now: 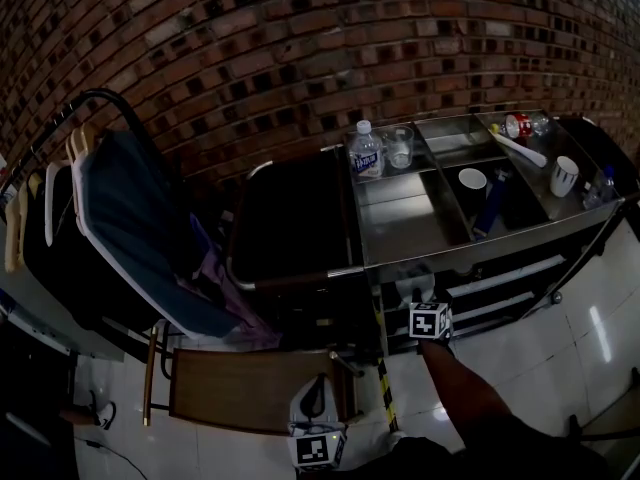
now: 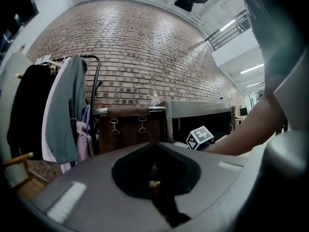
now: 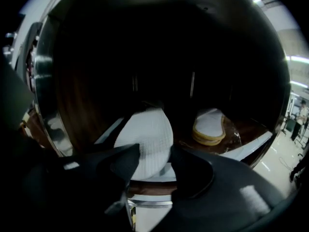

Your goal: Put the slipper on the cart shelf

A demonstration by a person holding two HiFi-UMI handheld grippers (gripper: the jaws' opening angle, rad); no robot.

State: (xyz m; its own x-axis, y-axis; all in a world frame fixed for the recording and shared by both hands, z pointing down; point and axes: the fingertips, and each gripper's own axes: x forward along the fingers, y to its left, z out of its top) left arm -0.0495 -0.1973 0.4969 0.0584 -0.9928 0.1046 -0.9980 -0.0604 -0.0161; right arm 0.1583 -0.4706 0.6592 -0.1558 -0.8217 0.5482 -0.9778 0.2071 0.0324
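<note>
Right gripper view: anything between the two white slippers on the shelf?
No. Only bare brown shelf separates the near slipper from the far slipper; the right gripper view shows it.

White waffle-weave cloth slipper point(image 3: 147, 139), shiny steel cart point(image 1: 400, 218), rough brick wall point(image 1: 300, 48), glossy tile floor point(image 1: 560, 358), my fingers point(image 3: 120, 164) smooth matt dark plastic.

Dark red brick wall point(image 1: 300, 28), glossy white tiled floor point(image 1: 560, 368), rack of hanging clothes point(image 1: 130, 228), ceiling strip lights point(image 2: 251, 69)
</note>
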